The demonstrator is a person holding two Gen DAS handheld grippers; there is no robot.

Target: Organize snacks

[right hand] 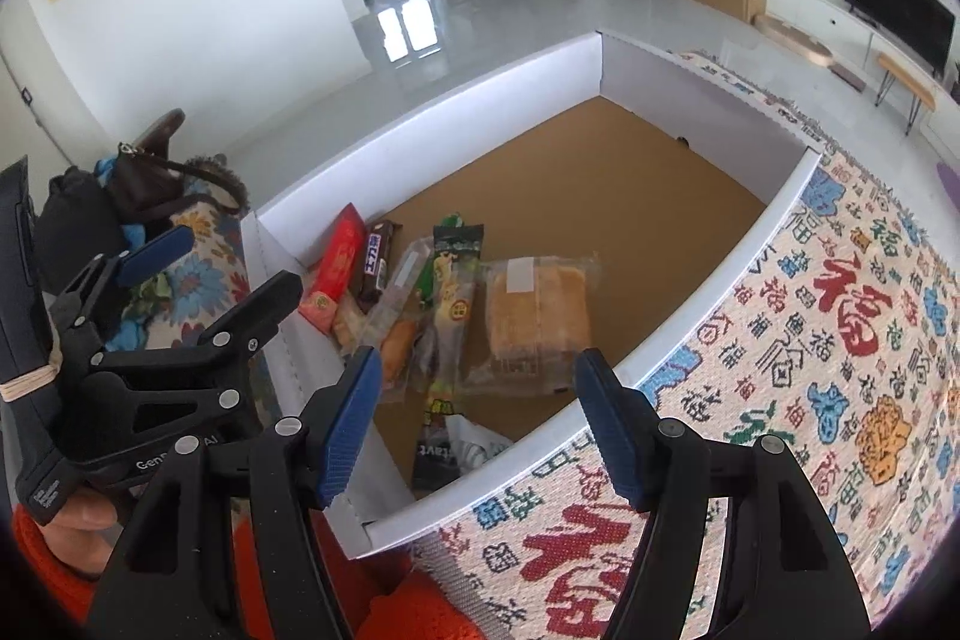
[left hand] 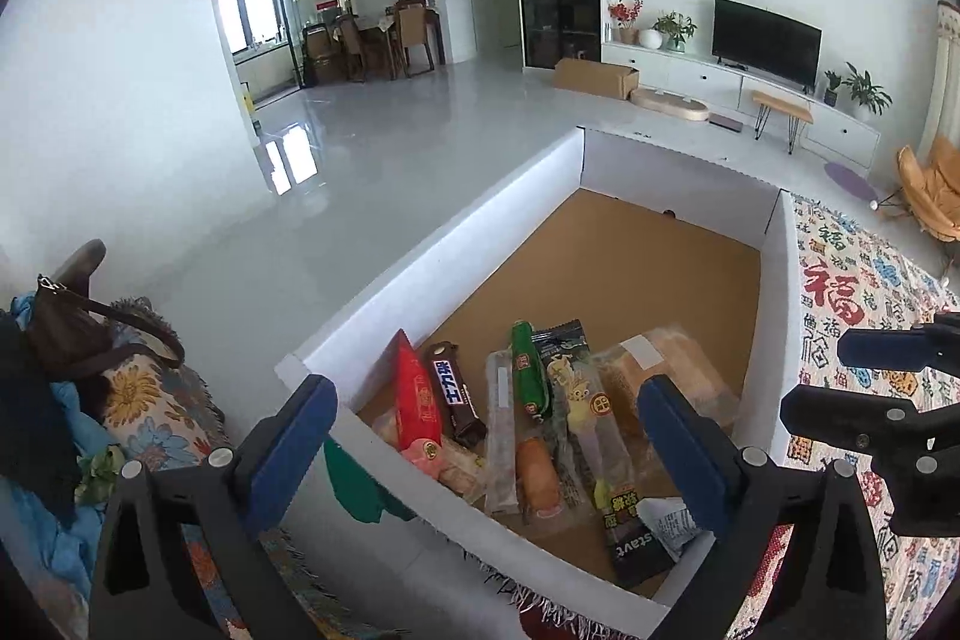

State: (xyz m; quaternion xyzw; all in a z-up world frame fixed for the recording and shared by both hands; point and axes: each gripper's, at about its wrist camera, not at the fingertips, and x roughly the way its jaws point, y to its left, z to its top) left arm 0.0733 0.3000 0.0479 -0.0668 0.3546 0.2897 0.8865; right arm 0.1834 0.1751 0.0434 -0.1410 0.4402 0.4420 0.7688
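Fingers [right hand: 351, 418] over patterned cloth [right hand: 840, 340], living rm

One box [right hand: 690, 244], two grippers [left hand: 486, 418] [right hand: 480, 424]

Patterned woven cloth [right hand: 840, 340] under white cardboard box [right hand: 720, 274] of snacks [right hand: 534, 316].

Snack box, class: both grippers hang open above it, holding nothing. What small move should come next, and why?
Probably lower the right gripper onto the bread packet. The packet lies apart at the right end of the snack row and a little crooked, while the long packets sit side by side. The left gripper is also empty, over the white box.
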